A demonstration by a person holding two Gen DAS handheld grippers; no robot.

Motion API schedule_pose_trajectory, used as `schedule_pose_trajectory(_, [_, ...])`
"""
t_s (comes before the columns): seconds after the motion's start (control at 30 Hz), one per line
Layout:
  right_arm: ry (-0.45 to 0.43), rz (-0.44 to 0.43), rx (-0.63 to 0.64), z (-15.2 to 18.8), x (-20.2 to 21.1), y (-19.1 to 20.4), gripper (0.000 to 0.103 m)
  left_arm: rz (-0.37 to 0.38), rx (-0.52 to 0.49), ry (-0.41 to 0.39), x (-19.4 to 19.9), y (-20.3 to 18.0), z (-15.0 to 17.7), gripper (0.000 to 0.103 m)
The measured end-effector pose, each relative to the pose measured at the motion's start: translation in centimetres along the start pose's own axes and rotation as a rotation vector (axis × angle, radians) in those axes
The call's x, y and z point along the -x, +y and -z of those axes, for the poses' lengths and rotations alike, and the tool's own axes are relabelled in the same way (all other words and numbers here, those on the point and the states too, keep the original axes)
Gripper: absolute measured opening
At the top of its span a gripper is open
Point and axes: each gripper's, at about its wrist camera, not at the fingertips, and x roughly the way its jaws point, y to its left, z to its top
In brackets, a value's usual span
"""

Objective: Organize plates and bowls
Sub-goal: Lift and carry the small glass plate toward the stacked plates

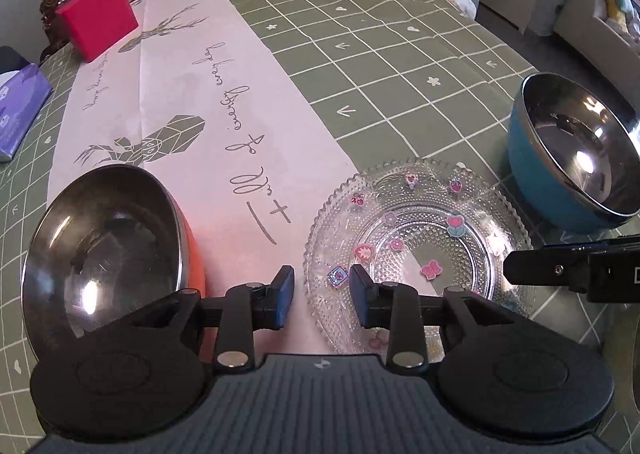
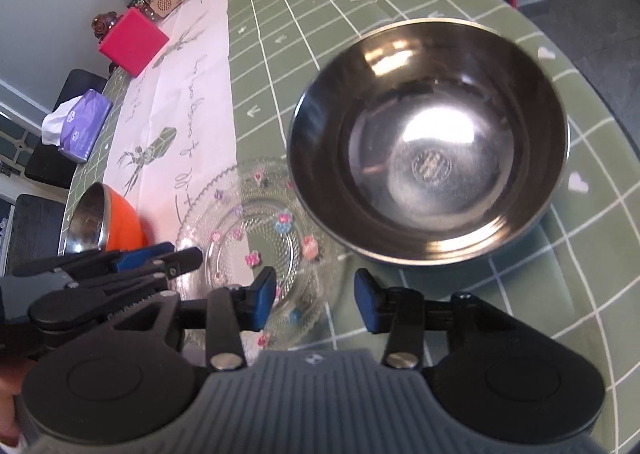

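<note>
A clear glass plate [image 1: 416,250] with flower stickers lies on the green checked cloth; it also shows in the right wrist view [image 2: 256,238]. An orange bowl with a steel inside [image 1: 104,250] sits left of it, small in the right wrist view [image 2: 104,218]. A blue bowl with a steel inside [image 1: 576,150] sits at the right and fills the right wrist view [image 2: 428,158]. My left gripper [image 1: 322,296] is open and empty, its jaws straddling the plate's near left rim. My right gripper [image 2: 316,302] is open and empty, just short of the blue bowl.
A white runner [image 1: 188,102] with grey lettering crosses the table. A pink box [image 1: 100,18], a purple tissue pack [image 1: 20,110], bottles and small boxes stand along the far left side. The table's edge curves away on the right.
</note>
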Motion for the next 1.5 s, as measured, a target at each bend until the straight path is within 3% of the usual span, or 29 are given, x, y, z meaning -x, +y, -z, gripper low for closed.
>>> schedule_pose_trajectory(0.13, [0.003, -0.023, -0.032, -0.2, -0.6, -0.7, 0.042, 0.027, 0.089, -0.036, 0.0, 0.5, 0.6, 0.04])
schedule_pose_trajectory(0.23, [0.009, -0.046, -0.05, -0.3, -0.8, -1.0, 0.034, 0.049, 0.136, -0.056, 0.1, 1.0, 1.1, 0.04])
schedule_pose_trajectory(0.3, [0.015, -0.051, -0.059, -0.3, -1.0, -1.1, 0.023, 0.07, 0.162, -0.057, 0.2, 1.3, 1.3, 0.039])
schedule_pose_trajectory(0.33, [0.013, -0.046, -0.06, -0.2, -1.0, -1.1, 0.022, 0.082, 0.17, -0.059, 0.2, 1.4, 1.5, 0.033])
schedule_pose_trajectory(0.47, [0.0, -0.031, -0.06, 0.0, -0.8, -1.4, 0.008, 0.073, 0.178, -0.077, 0.6, 1.4, 1.9, 0.028])
schedule_pose_trajectory(0.57, [-0.005, -0.033, -0.054, 0.0, -0.7, -1.4, 0.008, 0.06, 0.191, -0.092, 1.0, 1.5, 2.2, 0.02])
schedule_pose_trajectory(0.8, [0.002, -0.03, -0.033, 0.4, -0.5, -0.8, 0.008, 0.041, 0.202, -0.091, 2.0, 1.9, 3.1, 0.016])
schedule_pose_trajectory(1.5, [-0.013, -0.096, 0.069, 4.1, 3.0, 3.5, 0.008, 0.047, 0.354, -0.173, 9.3, 4.7, 8.4, 0.016])
